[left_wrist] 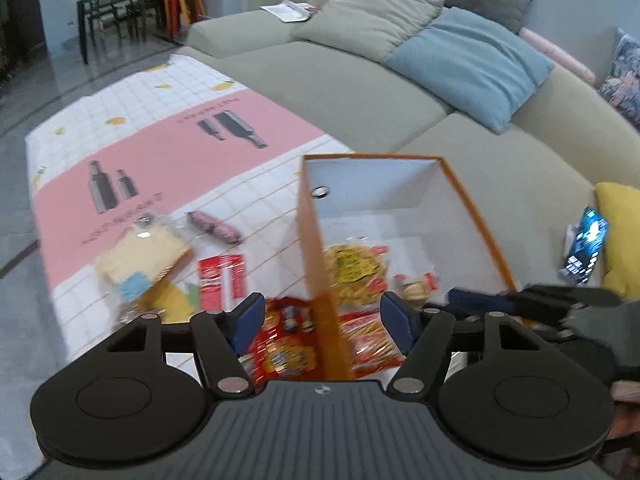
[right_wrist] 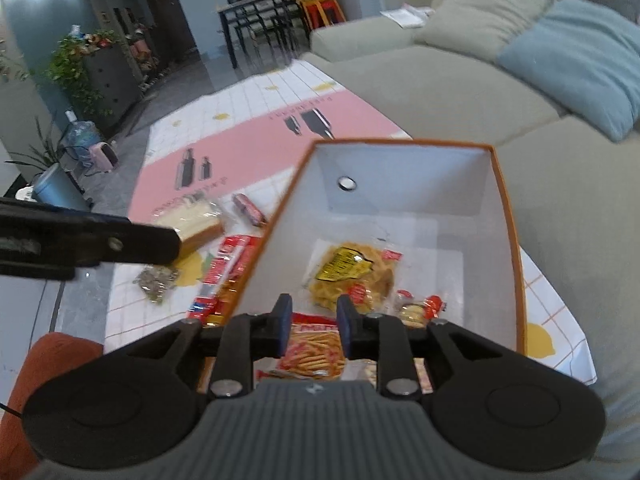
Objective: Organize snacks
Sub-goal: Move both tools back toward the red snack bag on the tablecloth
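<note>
- Two grippers in play, both over the near end of an orange box [right_wrist: 508, 216] with white inside, sitting on a patterned mat [left_wrist: 160, 152] beside a grey sofa [left_wrist: 360, 92].
- Left gripper [left_wrist: 322, 320]: jaws spread wide, nothing between the pads; the box's left wall runs up between them, lower centre of the left view.
- Right gripper [right_wrist: 313, 326]: jaws narrow with a gap, pads not pressing anything; a red bag of stick snacks [right_wrist: 316, 354] lies just behind them on the box floor.
- Inside the box, mid frame: a clear pack of yellow noodles [right_wrist: 352, 276], and a small wrapped snack [right_wrist: 416, 308] just right of it.
- Outside the box, left of its wall on the mat: a bread pack [right_wrist: 196, 224], a dark red sausage [right_wrist: 250, 206], a red-and-white packet [right_wrist: 224, 272], a small bag of seeds [right_wrist: 156, 280].
- Red snack bag [left_wrist: 280, 344] lies against the wall's outer side, bottom centre of the left view.
- Left gripper's black arm crosses the left edge of the right view, covering part of the bread.
- Phone [left_wrist: 586, 246] on the sofa, right edge, next to a yellow cushion [left_wrist: 620, 236]; blue cushion [left_wrist: 472, 64] upper right.
</note>
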Motion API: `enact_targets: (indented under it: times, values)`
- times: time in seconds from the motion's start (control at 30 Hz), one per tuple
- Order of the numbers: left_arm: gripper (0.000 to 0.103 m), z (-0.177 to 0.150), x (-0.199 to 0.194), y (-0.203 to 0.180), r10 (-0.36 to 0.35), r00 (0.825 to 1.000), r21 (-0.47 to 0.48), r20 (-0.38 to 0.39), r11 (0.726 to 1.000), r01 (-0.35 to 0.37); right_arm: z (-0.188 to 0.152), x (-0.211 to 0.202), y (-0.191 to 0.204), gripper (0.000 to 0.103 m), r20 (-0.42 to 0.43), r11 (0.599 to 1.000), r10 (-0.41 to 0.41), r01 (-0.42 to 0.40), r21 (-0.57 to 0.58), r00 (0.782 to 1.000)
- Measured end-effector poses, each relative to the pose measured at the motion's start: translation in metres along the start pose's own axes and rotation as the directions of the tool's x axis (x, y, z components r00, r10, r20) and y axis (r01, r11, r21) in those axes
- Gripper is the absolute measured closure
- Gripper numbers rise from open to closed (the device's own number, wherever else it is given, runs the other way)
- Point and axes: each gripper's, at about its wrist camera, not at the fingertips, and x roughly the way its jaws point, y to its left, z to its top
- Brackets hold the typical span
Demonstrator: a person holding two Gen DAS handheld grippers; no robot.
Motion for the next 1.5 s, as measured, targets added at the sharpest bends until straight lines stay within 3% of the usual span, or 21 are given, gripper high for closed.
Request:
enact_targets:
  times: [0.13, 0.4, 0.7, 1.07, 1.23, 1.4, 1.5]
  values:
    - [0.025, -0.02, -0.006, 0.013, 0.048, 0.999, -0.006, -0.014, 0.999, -0.048, -0.009, -0.016, 0.019, 0.067, 0.061, 1.0, 0.021, -0.02, -0.017, 0.998]
    - [0.024, -0.064, -0.019, 0.043, 0.1, 0.993, -0.033, -0.067, 0.994, -0.103, -0.033, -0.028, 0.054, 0.064, 0.136, 0.994, 0.077, -0.066, -0.084, 0.988]
    - [0.024, -0.106, -0.012, 0.075, 0.111, 0.984, -0.095, -0.141, 0.988, -0.125, -0.065, -0.011, 0.102, 0.064, 0.063, 0.942, 0.107, -0.081, -0.327, 0.992]
    - [0.024, -0.109, 0.012, 0.098, 0.166, 0.969, -0.122, -0.183, 0.974, -0.19, -0.083, 0.048, 0.155, 0.064, 0.018, 0.793, -0.067, 0.064, -0.606, 0.998]
    - [0.027, -0.102, 0.024, 0.107, 0.119, 0.978, -0.152, -0.17, 0.978, -0.145, -0.09, 0.088, 0.167, 0.065, -0.001, 0.681, -0.179, 0.124, -0.722, 0.984]
    - [0.033, -0.098, 0.037, 0.117, 0.036, 0.986, -0.218, -0.164, 0.973, -0.072, -0.095, 0.107, 0.17, 0.065, 0.028, 0.586, -0.23, 0.162, -0.794, 0.973]
    - [0.034, -0.097, 0.043, 0.123, 0.038, 0.984, -0.243, -0.177, 0.967, -0.081, -0.095, 0.116, 0.172, 0.065, 0.034, 0.558, -0.247, 0.171, -0.812, 0.968]
